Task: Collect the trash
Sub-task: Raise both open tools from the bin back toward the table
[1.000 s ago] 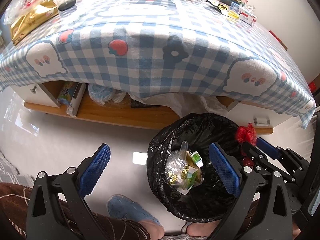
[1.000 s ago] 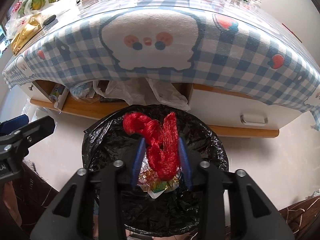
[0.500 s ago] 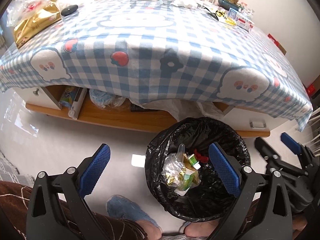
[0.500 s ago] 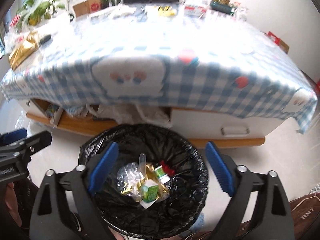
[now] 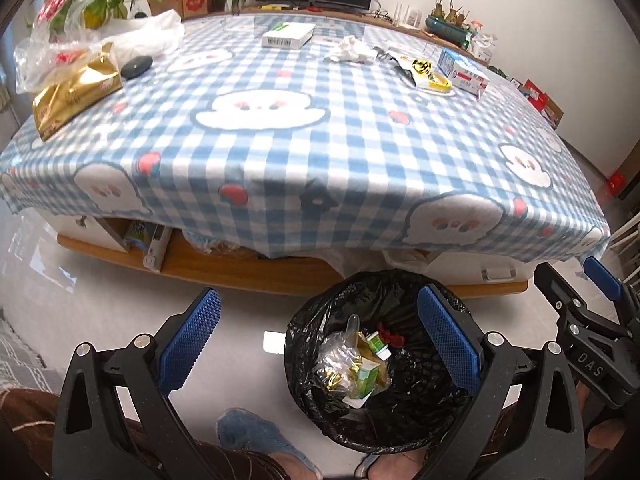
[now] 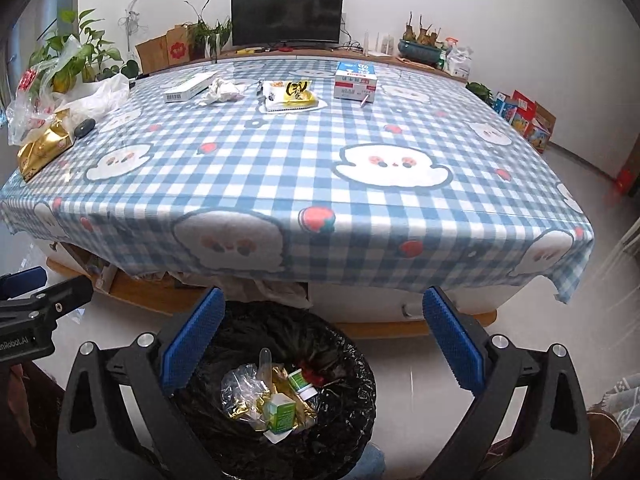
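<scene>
A bin lined with a black bag [image 5: 320,412] [image 6: 352,436] stands on the floor at the table's near edge. It holds wrappers, a green carton [image 6: 282,416] and red stringy trash [image 6: 314,374]. My left gripper [image 5: 320,344] is open and empty above the bin's left side. My right gripper [image 6: 320,340] is open and empty above the bin. On the table's far side lie a crumpled tissue [image 6: 222,90] [image 5: 352,48], a yellow snack wrapper [image 6: 292,96] [image 5: 426,72], a flat white box [image 6: 188,88] and a blue-white carton [image 6: 356,80].
The blue checked tablecloth [image 6: 320,168] hangs over the near edge. A gold bag [image 5: 76,92], a black mouse [image 5: 136,66] and plastic bags [image 6: 44,92] sit at the left. Plants and a monitor [image 6: 286,14] stand behind. My foot [image 5: 256,440] is beside the bin.
My right gripper opened and dropped the red stringy trash into the bin. Both grippers then rose and tilted up toward the tabletop.
</scene>
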The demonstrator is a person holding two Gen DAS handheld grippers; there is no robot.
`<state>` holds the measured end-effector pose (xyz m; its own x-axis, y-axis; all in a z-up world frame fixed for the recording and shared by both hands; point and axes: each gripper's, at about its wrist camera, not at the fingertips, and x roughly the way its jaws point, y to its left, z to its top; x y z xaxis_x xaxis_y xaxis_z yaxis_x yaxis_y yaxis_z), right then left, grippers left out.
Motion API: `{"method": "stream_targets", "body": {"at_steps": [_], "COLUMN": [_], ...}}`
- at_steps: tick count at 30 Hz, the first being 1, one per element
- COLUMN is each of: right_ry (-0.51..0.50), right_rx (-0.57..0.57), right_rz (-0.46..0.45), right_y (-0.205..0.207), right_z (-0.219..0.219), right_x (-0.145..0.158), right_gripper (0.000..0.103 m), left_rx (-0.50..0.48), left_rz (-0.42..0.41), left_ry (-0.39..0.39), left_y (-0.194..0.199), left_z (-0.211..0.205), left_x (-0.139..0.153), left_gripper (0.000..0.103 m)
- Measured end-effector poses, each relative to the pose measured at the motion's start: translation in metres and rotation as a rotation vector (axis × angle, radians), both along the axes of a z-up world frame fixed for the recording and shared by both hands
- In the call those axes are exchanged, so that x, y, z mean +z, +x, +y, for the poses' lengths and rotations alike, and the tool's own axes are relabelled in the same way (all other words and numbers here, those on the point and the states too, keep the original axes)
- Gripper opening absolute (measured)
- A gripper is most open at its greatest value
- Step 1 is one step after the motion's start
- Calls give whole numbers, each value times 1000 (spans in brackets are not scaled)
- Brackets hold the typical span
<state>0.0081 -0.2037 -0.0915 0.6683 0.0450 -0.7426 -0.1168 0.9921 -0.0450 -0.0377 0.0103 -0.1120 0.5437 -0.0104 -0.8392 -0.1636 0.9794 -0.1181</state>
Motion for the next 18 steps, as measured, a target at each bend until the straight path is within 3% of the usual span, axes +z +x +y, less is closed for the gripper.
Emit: {"method": "stream_targets", "body": {"at_steps": [11, 18], "right_ry": [20, 20], "right_rx": [-2, -5], "right_rz": [-57, -71], "right_y": [29, 56], "right_z": [-8, -12], "right_x": [46, 59], "right_gripper": [95, 95], "left_rx": [-14, -38], "left_rz": [-54, -83], "left_ry": [12, 21], "left_y": [26, 52], "left_z": [-1, -6], "left_x": [31, 43], "left_gripper": [97, 97]}}
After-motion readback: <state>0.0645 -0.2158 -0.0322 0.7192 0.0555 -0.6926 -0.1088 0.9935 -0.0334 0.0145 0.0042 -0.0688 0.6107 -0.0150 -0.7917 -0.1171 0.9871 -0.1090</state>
